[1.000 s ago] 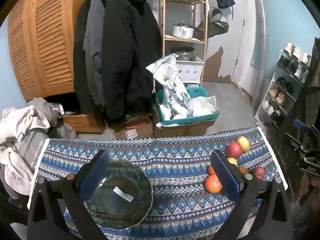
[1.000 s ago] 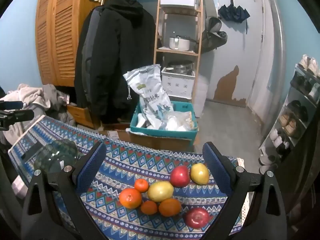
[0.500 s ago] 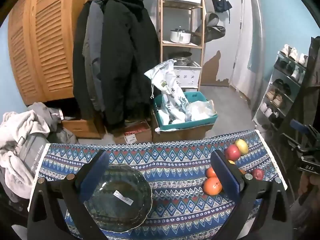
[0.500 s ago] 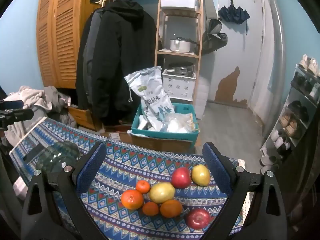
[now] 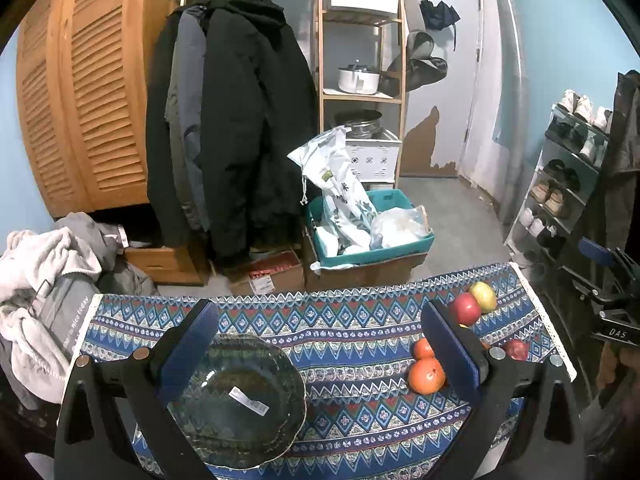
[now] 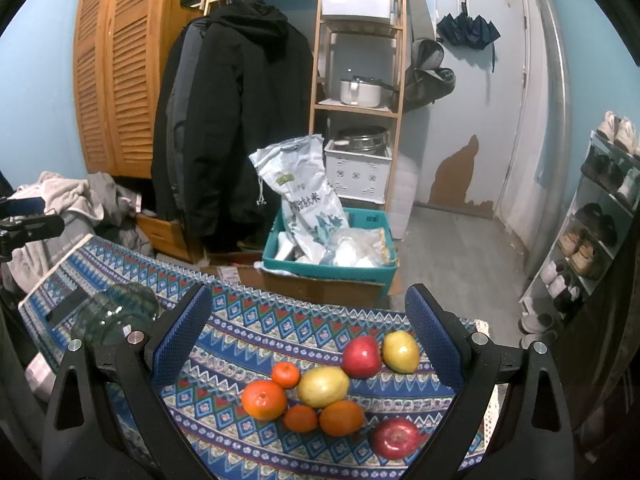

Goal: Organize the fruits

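Note:
A dark glass bowl sits on the patterned tablecloth at the left; it also shows in the right wrist view. Several fruits lie in a cluster at the right: oranges, a yellow fruit, red apples and a yellow-green apple. My left gripper is open and empty above the table, the bowl under its left finger. My right gripper is open and empty, held above the fruit cluster. In the left wrist view the fruits lie by the right finger.
Beyond the table's far edge stand a teal crate with bags on cardboard boxes, a coat rack, a wooden shelf and a shoe rack. A pile of clothes lies at the left.
Both grippers have risen and drawn back a little; the table and fruits sit lower in both views. Both stay open and empty. Nothing on the table has moved.

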`<act>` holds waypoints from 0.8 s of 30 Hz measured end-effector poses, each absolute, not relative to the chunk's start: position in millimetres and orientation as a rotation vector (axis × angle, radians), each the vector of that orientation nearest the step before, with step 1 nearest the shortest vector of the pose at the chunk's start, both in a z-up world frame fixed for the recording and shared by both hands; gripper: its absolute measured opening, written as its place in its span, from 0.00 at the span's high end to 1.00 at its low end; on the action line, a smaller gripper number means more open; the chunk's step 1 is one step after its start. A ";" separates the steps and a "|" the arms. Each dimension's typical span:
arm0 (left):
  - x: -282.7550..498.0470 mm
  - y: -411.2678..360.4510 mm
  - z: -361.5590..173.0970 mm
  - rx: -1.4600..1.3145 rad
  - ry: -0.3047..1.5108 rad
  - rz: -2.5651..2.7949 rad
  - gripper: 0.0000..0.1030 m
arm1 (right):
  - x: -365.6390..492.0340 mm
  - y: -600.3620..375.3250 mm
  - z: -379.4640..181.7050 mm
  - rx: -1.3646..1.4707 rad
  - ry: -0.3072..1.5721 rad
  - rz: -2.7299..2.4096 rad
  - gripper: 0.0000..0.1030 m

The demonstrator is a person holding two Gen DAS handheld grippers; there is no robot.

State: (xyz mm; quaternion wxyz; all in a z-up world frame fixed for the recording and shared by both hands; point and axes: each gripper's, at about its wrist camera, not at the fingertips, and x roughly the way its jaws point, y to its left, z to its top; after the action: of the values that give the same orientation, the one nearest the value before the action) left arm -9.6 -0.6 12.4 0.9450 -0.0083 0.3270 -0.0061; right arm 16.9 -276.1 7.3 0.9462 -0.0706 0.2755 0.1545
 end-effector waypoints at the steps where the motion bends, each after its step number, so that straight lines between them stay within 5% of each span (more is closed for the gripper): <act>1: -10.0 -0.7 12.6 -0.018 0.665 -0.013 0.01 | 16.7 -276.1 7.5 -0.143 0.560 0.314 0.08; 24: -11.7 -1.3 13.5 -0.019 0.664 -0.015 0.01 | 16.4 -276.2 11.1 -0.142 0.555 0.315 0.08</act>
State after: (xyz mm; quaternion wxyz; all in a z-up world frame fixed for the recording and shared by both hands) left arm -11.7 -1.3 13.5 0.9453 -0.0095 0.3259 -0.0076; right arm 16.4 -276.2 11.1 0.9470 -0.0697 0.2728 0.1546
